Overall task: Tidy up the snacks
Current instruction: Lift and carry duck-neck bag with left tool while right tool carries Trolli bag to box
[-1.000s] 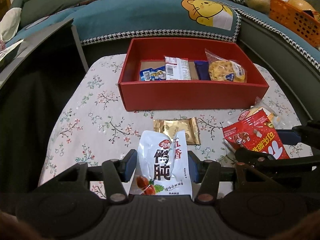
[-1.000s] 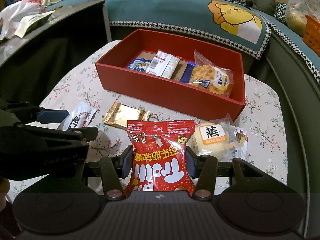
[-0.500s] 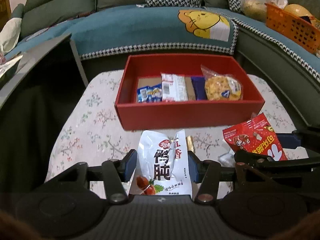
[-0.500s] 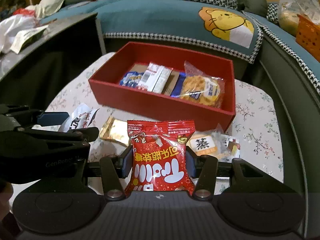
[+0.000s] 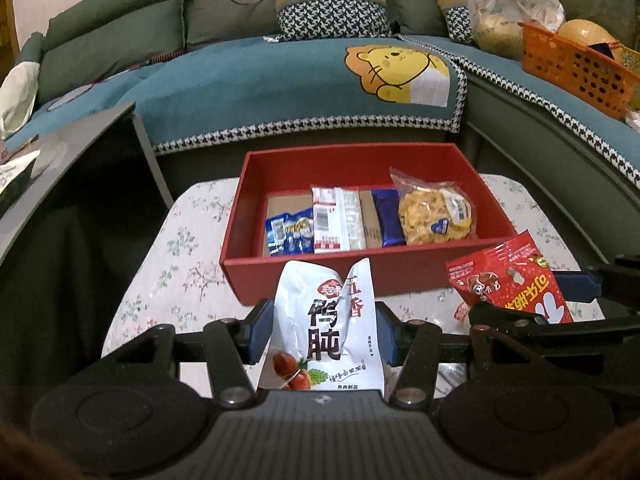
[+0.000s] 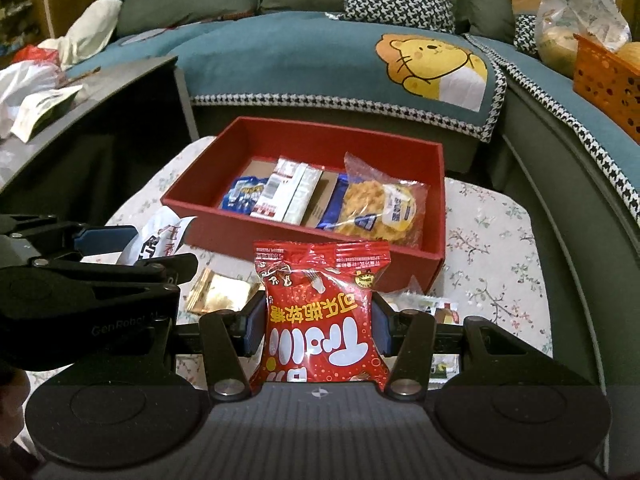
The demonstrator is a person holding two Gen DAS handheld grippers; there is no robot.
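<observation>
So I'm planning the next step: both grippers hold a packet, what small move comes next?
Probably carry both forward over the red box and release: the left gripper grips the white pouch, the right gripper the red packet, both short of its near wall.

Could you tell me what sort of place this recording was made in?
Most likely a home living room: a corner sofa with cushions and a cartoon lion throw, and a low table under a floral tablecloth bearing a red snack box.
</observation>
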